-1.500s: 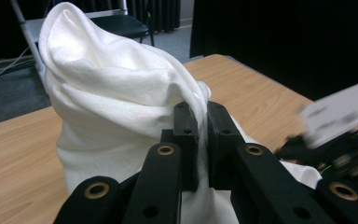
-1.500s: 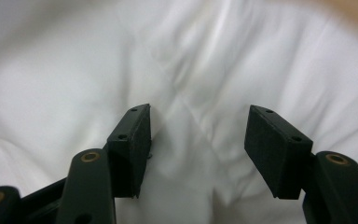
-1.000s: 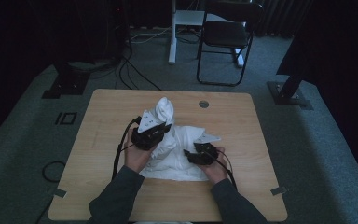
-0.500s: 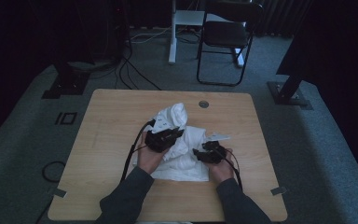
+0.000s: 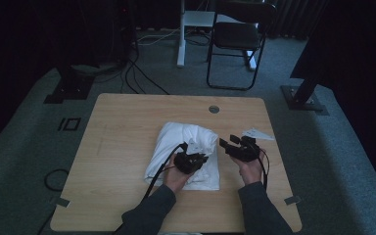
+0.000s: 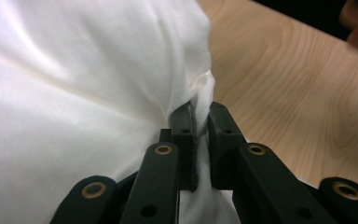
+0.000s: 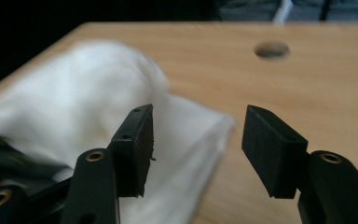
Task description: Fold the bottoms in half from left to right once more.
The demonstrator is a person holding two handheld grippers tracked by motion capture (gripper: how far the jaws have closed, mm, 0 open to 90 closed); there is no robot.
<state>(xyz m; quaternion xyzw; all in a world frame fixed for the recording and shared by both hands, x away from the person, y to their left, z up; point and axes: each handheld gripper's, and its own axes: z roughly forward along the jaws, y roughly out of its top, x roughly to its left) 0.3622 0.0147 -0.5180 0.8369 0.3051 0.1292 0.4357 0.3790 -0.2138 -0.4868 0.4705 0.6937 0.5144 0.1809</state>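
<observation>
One fold is down: the white cloth (image 5: 186, 154), raised a second ago, lies mid-frame. My left gripper (image 6: 201, 140) stays clamped on its edge; my right gripper (image 7: 196, 149) has let go, jaws apart.

A rectangular light wooden table (image 5: 127, 147) with a round grommet hole (image 5: 214, 109) near its far edge carries a crumpled white cloth (image 5: 186, 142), which lies bunched at the centre. Seen along the right gripper's parted jaws, the cloth spreads behind the left-hand jaw, with bare wood between the jaws and the hole beyond them.
</observation>
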